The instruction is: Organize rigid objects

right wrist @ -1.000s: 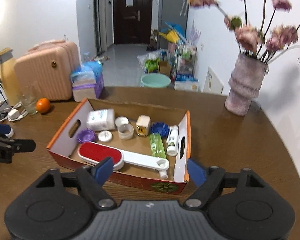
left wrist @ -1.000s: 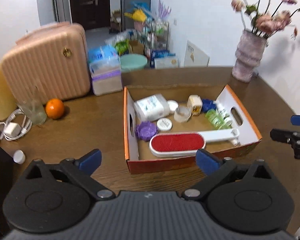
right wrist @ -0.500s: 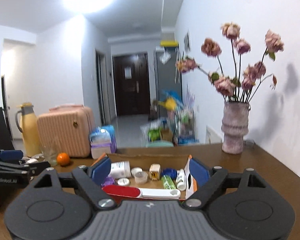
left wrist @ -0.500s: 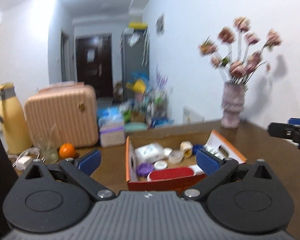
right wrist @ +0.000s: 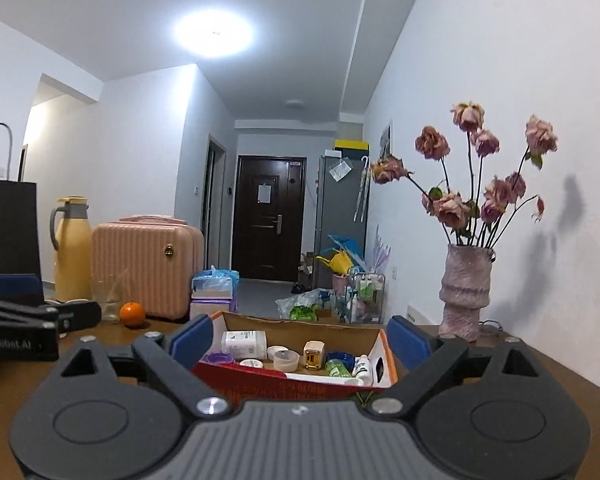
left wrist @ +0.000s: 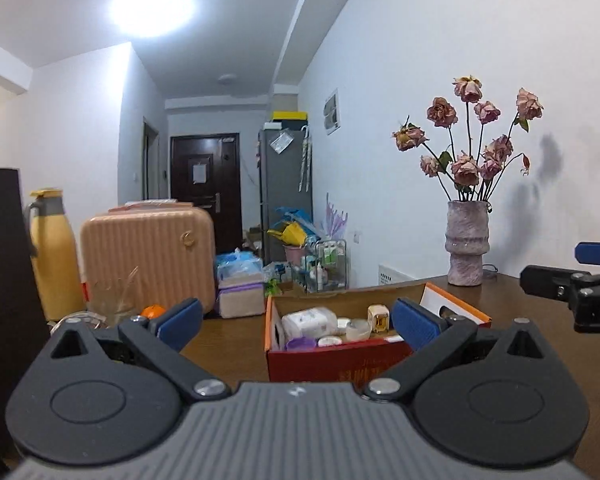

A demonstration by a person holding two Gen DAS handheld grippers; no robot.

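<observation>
Claws L (left wrist: 296, 318) & R (right wrist: 298, 338) both spread wide, empty, level w/ cardboard box (right wrist: 296, 378) on table (right wrist: 540, 364).

**Table surface and items resting on it**

Dark brown wooden table (right wrist: 540, 364). An open cardboard box (right wrist: 300, 380), red-fronted with orange rim, sits near the middle. A pink textured vase (right wrist: 465, 292) of dried roses stands at the far right. On the left stand a pink ribbed suitcase (right wrist: 148, 270), a yellow thermos jug (right wrist: 73, 248), a clear glass (right wrist: 109, 298) and an orange (right wrist: 132, 314) just beside the glass.
</observation>
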